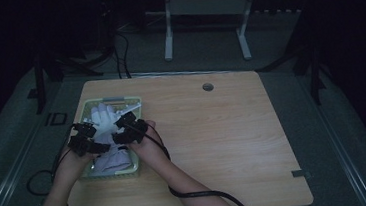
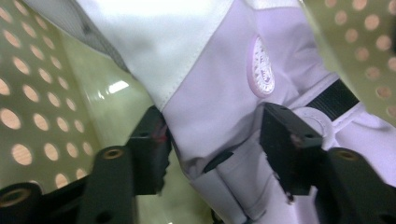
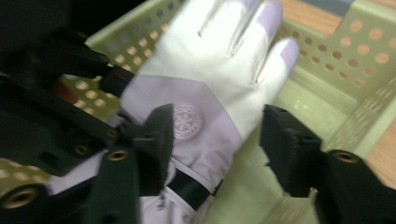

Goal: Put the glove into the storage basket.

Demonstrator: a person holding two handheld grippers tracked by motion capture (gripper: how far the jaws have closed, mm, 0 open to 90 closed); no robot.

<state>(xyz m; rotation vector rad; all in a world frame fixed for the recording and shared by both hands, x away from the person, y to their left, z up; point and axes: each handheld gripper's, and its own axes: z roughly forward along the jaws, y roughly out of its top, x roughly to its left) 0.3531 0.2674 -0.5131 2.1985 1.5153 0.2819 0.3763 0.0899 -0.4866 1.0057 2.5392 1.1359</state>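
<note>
A white and lilac glove (image 1: 104,117) with a round badge lies in a pale green perforated basket (image 1: 112,99) at the table's left. Both grippers hang over the basket, close together. My left gripper (image 1: 90,139) stands open; in the left gripper view the glove's cuff (image 2: 210,84) lies between its jaws, and the pads do not press on it. My right gripper (image 1: 129,128) is open too. In the right gripper view the glove (image 3: 205,84) lies flat with its fingers pointing away. One jaw sits by the badge, while the other is apart from the glove, over the basket floor (image 3: 275,140).
The wooden table (image 1: 223,129) has a round cable hole (image 1: 207,87) near its far edge. A black cable (image 1: 204,194) trails from the right hand towards the front edge. A white desk frame (image 1: 203,11) stands on the floor behind the table.
</note>
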